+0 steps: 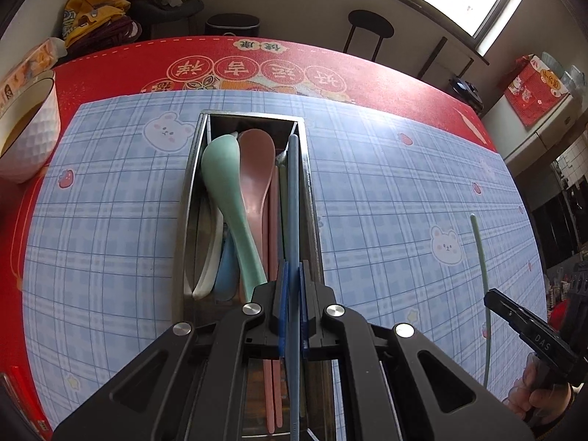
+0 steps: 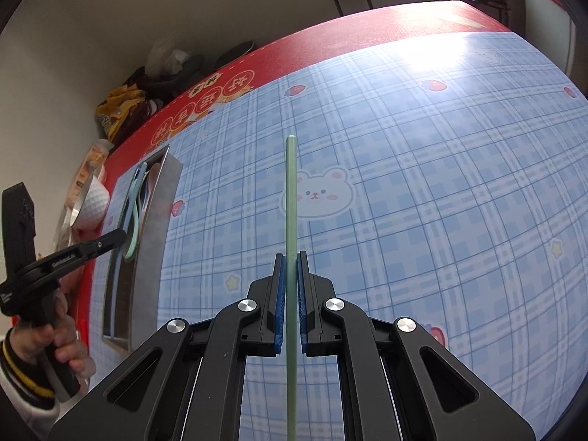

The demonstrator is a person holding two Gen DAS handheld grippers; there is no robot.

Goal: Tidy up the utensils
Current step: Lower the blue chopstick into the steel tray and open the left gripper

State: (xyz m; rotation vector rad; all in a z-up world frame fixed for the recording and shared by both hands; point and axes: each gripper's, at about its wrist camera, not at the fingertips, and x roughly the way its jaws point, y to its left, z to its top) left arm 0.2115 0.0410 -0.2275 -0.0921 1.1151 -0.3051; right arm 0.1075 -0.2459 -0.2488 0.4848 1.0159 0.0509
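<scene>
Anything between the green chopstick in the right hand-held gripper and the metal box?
Nothing visible on the mat between. The green chopstick is clamped in the right hand-held gripper; the metal box is open-topped, but the left hand-held gripper holds a blue chopstick over its right side.

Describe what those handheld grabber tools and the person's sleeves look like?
Both the left gripper and right gripper are matte black, with silver screws and blue ridged pads. White lettering marks their sides. A sleeve is white with black-and-yellow cuff.

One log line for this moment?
left gripper: shut on blue chopstick over tray | right gripper: shut on green chopstick
</scene>
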